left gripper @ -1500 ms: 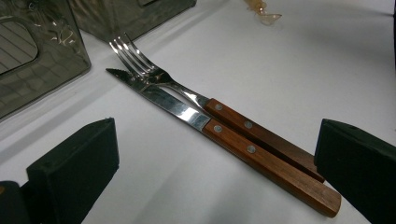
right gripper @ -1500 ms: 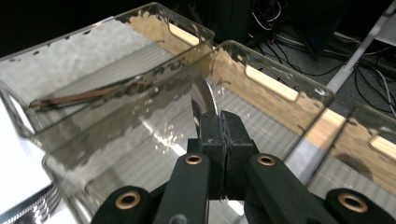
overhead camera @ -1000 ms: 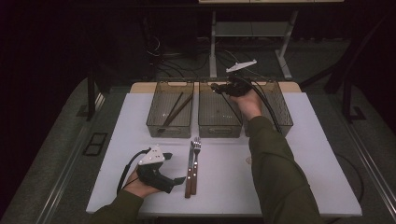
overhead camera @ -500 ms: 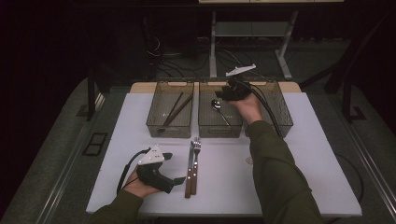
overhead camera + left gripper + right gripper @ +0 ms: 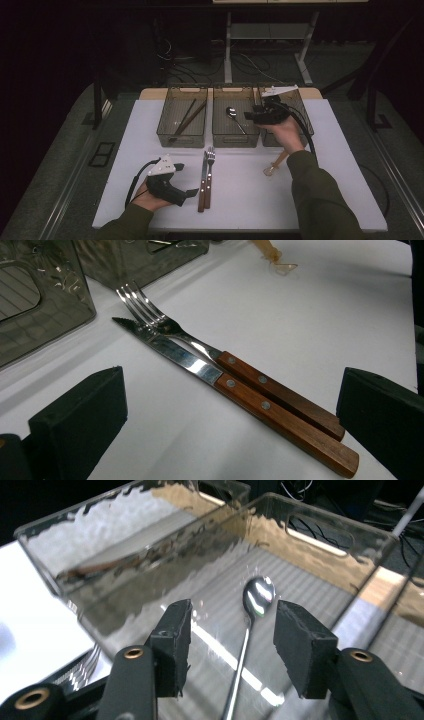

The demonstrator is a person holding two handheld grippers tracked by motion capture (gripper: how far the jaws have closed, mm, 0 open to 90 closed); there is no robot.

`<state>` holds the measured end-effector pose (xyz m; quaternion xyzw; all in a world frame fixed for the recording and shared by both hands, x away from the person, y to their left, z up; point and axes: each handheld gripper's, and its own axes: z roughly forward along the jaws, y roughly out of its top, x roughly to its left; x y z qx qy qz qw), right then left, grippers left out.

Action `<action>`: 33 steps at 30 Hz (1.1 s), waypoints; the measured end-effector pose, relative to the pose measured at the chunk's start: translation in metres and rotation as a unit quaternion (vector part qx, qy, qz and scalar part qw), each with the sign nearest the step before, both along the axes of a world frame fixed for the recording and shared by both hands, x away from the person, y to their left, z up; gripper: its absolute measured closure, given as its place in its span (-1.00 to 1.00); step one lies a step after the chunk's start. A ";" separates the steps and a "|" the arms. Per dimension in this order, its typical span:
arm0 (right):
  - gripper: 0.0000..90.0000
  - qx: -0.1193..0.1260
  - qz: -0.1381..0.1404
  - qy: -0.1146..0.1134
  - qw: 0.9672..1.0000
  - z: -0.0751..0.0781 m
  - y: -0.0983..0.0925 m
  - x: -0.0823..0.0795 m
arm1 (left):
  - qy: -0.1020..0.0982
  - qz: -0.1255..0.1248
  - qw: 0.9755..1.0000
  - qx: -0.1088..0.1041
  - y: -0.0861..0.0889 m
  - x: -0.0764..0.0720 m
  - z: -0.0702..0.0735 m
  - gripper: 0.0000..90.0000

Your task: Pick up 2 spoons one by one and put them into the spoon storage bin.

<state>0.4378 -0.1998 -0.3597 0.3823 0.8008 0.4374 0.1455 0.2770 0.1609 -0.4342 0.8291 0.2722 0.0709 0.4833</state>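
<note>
Hovering over the middle bin, the right gripper holds its jaws apart with nothing between them; its own view shows a spoon lying on the bin's ribbed floor below the gap, bowl toward 12 o'clock. From above, that spoon lies at 9 o'clock of the gripper. The left gripper rests at the table's 7 o'clock, jaws spread wide and empty. Its view shows what the high one blurs: a serrated knife and a fork, both with riveted wooden handles, lying side by side and touching. The left bin holds two dark sticks. A pale wooden utensil lies beside the right forearm.
</note>
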 end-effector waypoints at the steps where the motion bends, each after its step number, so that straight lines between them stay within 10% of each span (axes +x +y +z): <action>1: 0.15 -0.001 0.001 0.000 1.000 0.000 -0.003 -0.004 | -0.001 0.001 1.000 0.000 0.000 0.000 0.000 -1.00; 19: 0.97 -0.036 0.056 -0.002 0.998 -0.016 -0.045 -0.064 | -0.004 0.003 1.000 0.008 0.001 -0.001 0.000 -1.00; 33: 1.00 -0.117 0.024 0.049 0.992 -0.063 -0.068 -0.058 | -0.001 0.002 1.000 0.009 0.001 0.000 -0.001 -1.00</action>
